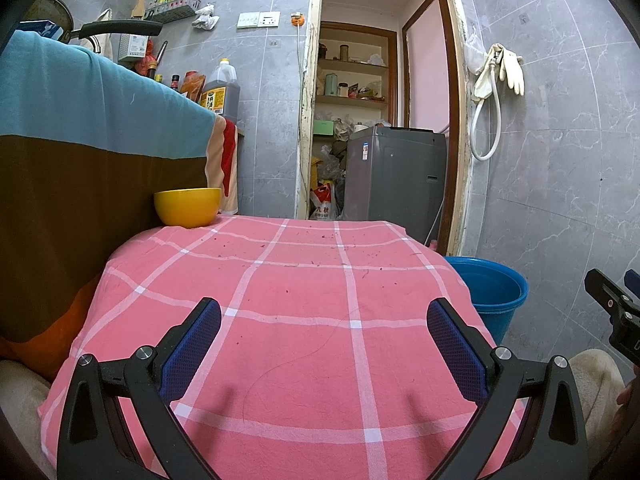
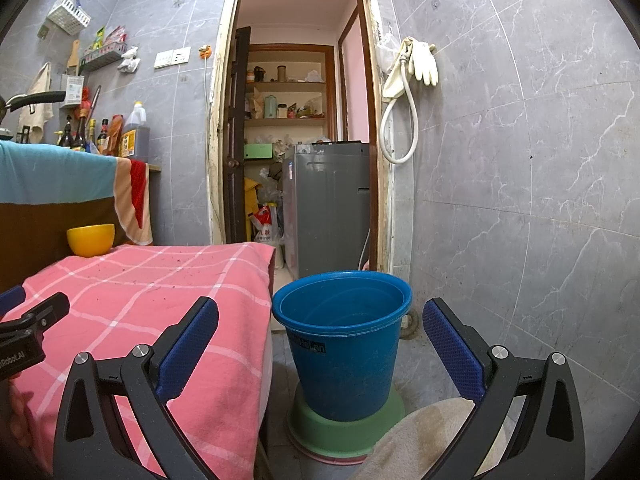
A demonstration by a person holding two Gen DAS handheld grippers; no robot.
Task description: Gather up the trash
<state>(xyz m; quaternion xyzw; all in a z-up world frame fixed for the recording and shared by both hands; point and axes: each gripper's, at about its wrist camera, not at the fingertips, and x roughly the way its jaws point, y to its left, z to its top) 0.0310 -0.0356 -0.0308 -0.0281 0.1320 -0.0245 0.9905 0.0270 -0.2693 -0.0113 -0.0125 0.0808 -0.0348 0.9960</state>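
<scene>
A table under a pink checked cloth (image 1: 304, 292) (image 2: 160, 288) carries fine dark crumbs and a long hair. A yellow bowl (image 1: 187, 207) (image 2: 91, 239) stands at its far left corner. A blue bucket (image 2: 343, 344) (image 1: 490, 292) sits on the floor to the right of the table, on a green base (image 2: 344, 428). My left gripper (image 1: 324, 320) hovers open over the near part of the cloth, nothing between its blue pads. My right gripper (image 2: 320, 320) is open too, framing the bucket from the near side. Each gripper shows at the edge of the other's view.
A cloth-draped counter (image 1: 92, 140) with oil bottles (image 1: 220, 92) rises left of the table. Behind is a doorway with a grey washing machine (image 1: 394, 176) and shelves. Rubber gloves and a hose (image 1: 496, 92) hang on the grey tiled wall. A beige towel (image 2: 424, 436) lies near the bucket.
</scene>
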